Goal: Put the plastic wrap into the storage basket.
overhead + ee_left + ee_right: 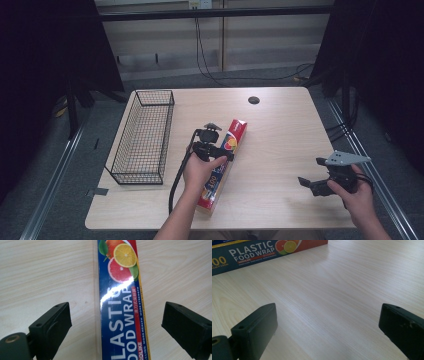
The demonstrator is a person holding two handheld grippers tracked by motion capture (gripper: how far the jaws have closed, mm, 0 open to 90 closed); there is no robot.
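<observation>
A long plastic food wrap box (235, 134), blue and red with citrus pictures, lies on the wooden table (280, 125) near its middle. My left gripper (215, 150) hovers right over the box, open, and in the left gripper view the box (120, 302) runs between the two spread jaws without touching either. My right gripper (312, 175) is held at the table's right front, open with nothing between its jaws. The right gripper view has the box (262, 251) lying farther off at the top left.
A black wire basket (142, 135) stands on the left part of the table. A dark round hole (254, 100) sits near the far edge. Cables hang behind the table. Bare wood lies between the box and the right gripper.
</observation>
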